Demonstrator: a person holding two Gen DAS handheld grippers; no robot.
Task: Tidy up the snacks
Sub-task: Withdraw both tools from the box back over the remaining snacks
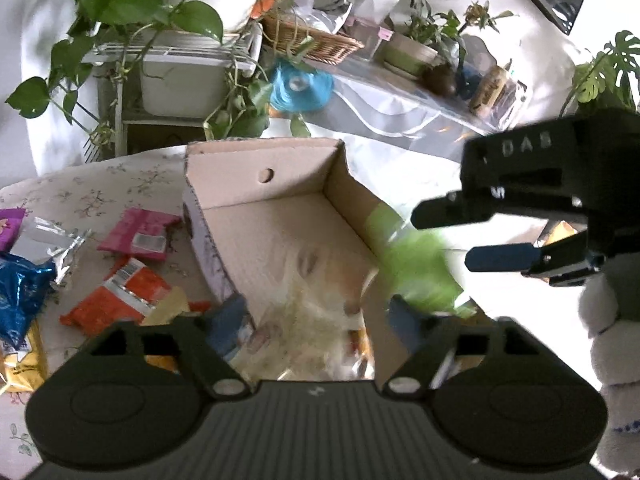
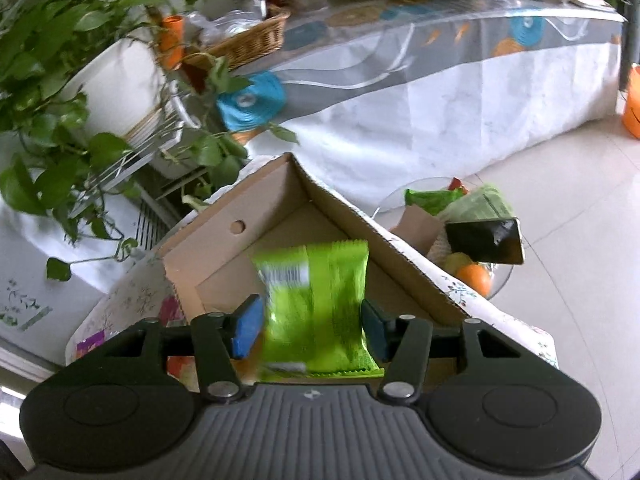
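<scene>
An open cardboard box (image 1: 280,216) sits on the flowered table; it also shows in the right wrist view (image 2: 224,240). A green snack packet (image 2: 320,312) hangs blurred between my right gripper's (image 2: 312,330) spread fingers, above the box; I cannot tell if a pad touches it. In the left wrist view the packet (image 1: 416,268) blurs at the box's right wall, below the right gripper (image 1: 444,236). My left gripper (image 1: 316,320) is open over the box's near end, above a blurred pale packet (image 1: 316,308).
Loose snack packets lie left of the box: pink (image 1: 140,234), orange (image 1: 120,296), blue (image 1: 20,288), yellow (image 1: 24,360). Potted plants (image 1: 132,12), a wicker basket (image 1: 312,40) and a covered sideboard (image 2: 440,92) stand behind. A glass bowl of fruit (image 2: 472,248) sits at the right.
</scene>
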